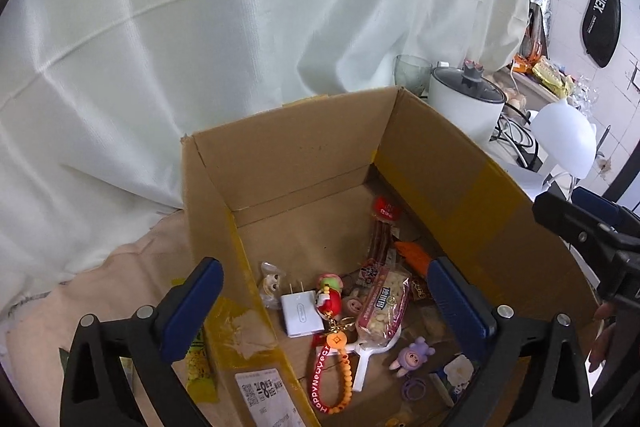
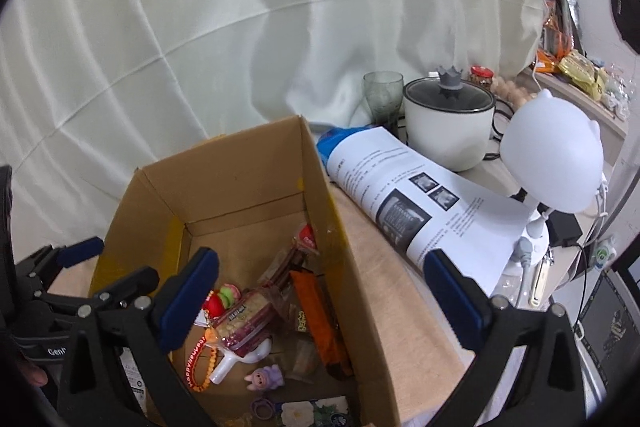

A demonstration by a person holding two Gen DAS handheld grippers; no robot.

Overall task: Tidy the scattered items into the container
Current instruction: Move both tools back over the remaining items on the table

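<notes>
An open cardboard box point(image 1: 460, 171) point(image 2: 168, 187) stands on the beige cloth. Inside lie a white charger point(image 1: 301, 314), a snack bag point(image 1: 384, 303) point(image 2: 248, 319), a red-and-orange bead strap point(image 1: 332, 379) point(image 2: 200, 363), a purple doll point(image 1: 412, 355) point(image 2: 266, 378), an orange packet point(image 2: 320, 315) and meat sticks point(image 1: 382, 239). My left gripper point(image 1: 326, 307) hangs open and empty above the box's near left wall. My right gripper point(image 2: 322, 301) hangs open and empty above the box's right wall. A green-yellow snack packet point(image 1: 200, 367) lies outside the box at its left.
A white curtain point(image 1: 240, 27) hangs behind. To the right of the box stand a printed sheet over a blue item point(image 2: 420, 195), a white cooker pot point(image 2: 448, 119), a glass point(image 2: 382, 95) and a white lamp point(image 2: 556, 163). Cables and shelves lie farther right.
</notes>
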